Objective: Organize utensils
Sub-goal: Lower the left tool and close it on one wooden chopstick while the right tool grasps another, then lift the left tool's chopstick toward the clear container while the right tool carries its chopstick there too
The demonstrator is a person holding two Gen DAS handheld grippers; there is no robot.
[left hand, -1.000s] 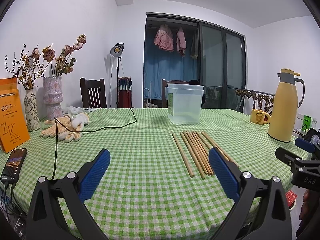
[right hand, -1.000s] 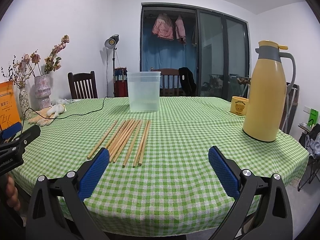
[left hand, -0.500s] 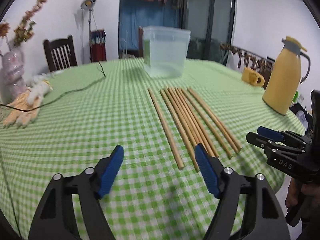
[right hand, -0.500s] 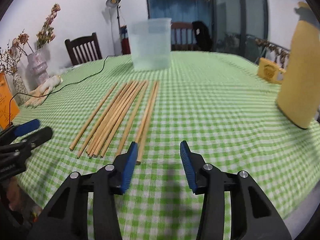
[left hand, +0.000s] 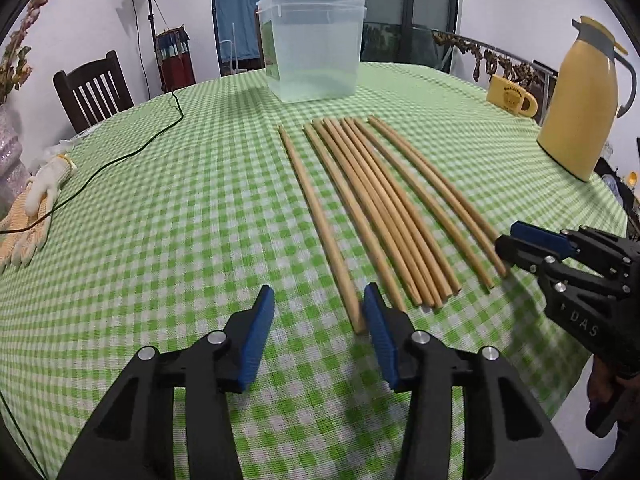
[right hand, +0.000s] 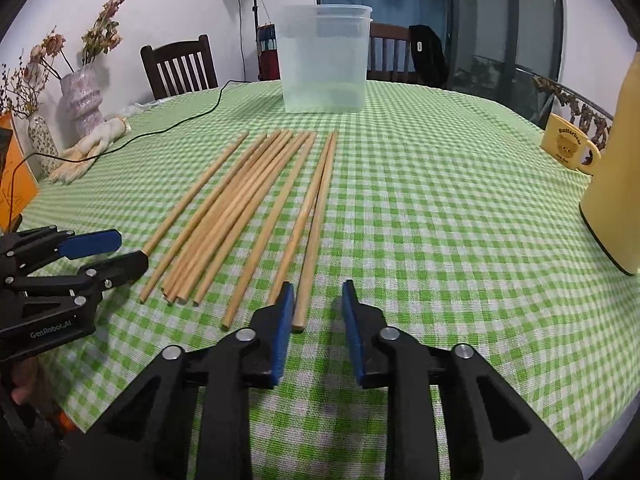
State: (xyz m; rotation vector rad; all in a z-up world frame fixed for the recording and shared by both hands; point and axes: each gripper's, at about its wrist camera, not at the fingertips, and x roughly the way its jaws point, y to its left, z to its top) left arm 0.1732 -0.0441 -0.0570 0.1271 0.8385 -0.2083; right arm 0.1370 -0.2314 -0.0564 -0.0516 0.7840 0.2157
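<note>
Task barely begun: all chopsticks (left hand: pixel 372 204) flat on table (left hand: pixel 160 220), near side of empty clear tub (left hand: pixel 312 48). Left gripper (left hand: pixel 318 312) jaws partly open beside leftmost stick's near end; right gripper (right hand: pixel 316 312) jaws likewise around rightmost; nothing gripped.

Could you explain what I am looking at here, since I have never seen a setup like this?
A person holds two hand-held grippers, each with a fisheye camera looking along its blue-padded fingers. One picture comes from the left gripper, the other from the right gripper; each also shows the other gripper at its edge. On the green checked tablecloth lies a row of wooden chopsticks, with a clear plastic container behind, a yellow thermos and a yellow mug. Both grippers are open and hold nothing; each sits low at the near end of an outermost chopstick.
</note>
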